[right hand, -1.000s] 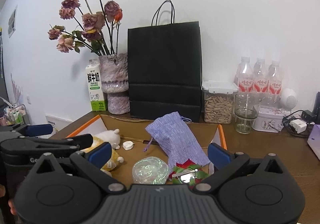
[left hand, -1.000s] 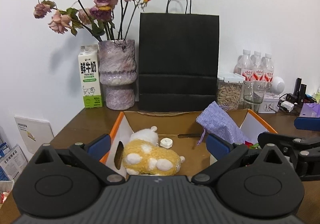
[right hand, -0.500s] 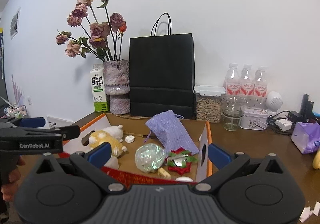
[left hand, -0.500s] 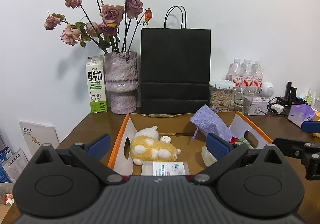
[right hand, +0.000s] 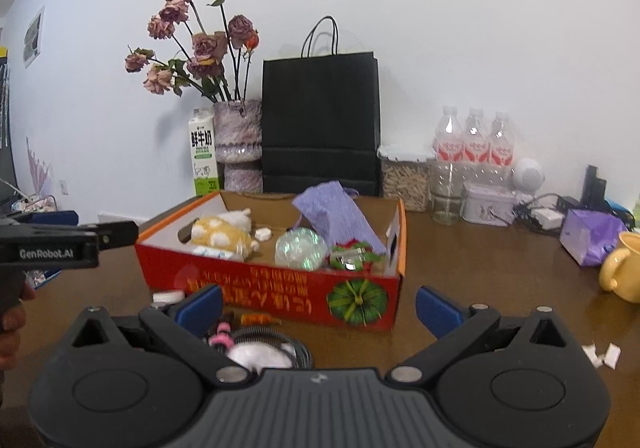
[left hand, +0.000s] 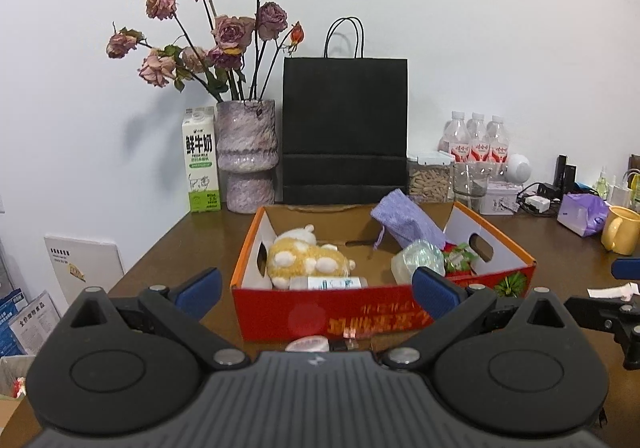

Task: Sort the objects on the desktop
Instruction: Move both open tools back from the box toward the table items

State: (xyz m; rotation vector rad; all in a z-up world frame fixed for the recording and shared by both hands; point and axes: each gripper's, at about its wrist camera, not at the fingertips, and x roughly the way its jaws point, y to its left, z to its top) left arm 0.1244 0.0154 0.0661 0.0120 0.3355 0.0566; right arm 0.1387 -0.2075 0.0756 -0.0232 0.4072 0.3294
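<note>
Both grippers are backed off from the box (left hand: 360, 312), which sits mid-frame on the desk (right hand: 480, 288). Left gripper (left hand: 316, 288): jaws wide apart, nothing held. Right gripper (right hand: 318, 306): same, wide and empty.

Loose bits lie low in the right view, just in front of the box: a cable coil (right hand: 276, 340), a pink clip (right hand: 222, 330) and a white fluffy item (right hand: 260, 356). Probably next pick.

To do it well: come down over one item only, w/ jaws straddling it, clear of the box wall.

Box long axis runs left-right across the frame, open side up; the plush (left hand: 304, 258) lies along it.
</note>
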